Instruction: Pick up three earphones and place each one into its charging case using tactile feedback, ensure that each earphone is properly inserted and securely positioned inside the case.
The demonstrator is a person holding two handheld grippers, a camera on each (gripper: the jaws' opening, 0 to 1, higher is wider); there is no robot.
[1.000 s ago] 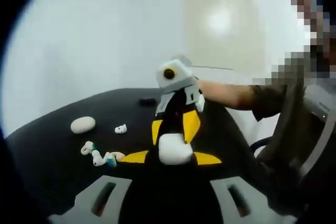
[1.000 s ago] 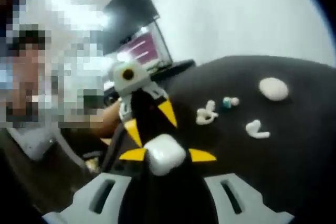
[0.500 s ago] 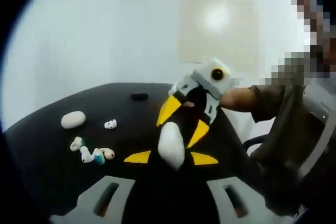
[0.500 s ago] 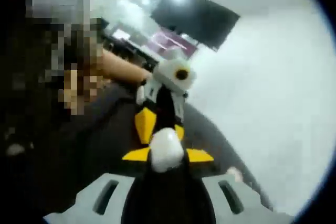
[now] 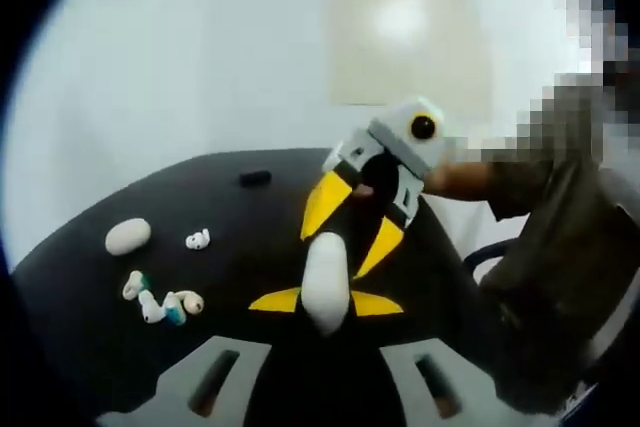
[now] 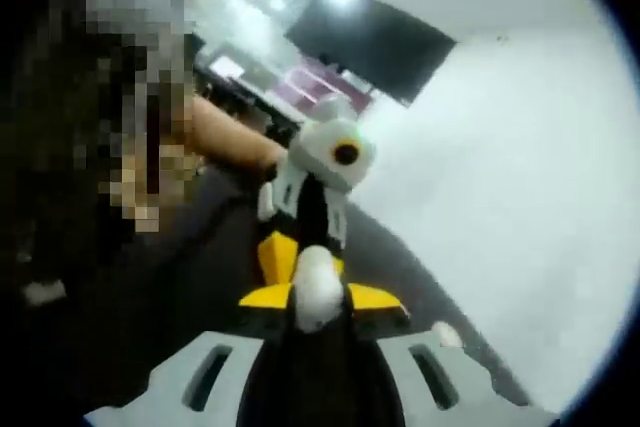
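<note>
Centre of the left gripper view: the left claw (image 5: 325, 299) and the right claw (image 5: 340, 247) meet on one white charging case (image 5: 325, 282), each with its yellow-tipped jaws clamped against it. The right gripper view shows the same case (image 6: 316, 289) mid-frame, low. At lower left of the left gripper view, on the black worktop (image 5: 240, 237), lie a cluster of earphones (image 5: 158, 299), a single earphone (image 5: 197, 239) and another white case (image 5: 128, 236), well apart from the claws

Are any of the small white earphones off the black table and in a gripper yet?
No, the small white earphones lie on the black table, beside the closed white oval case.
</note>
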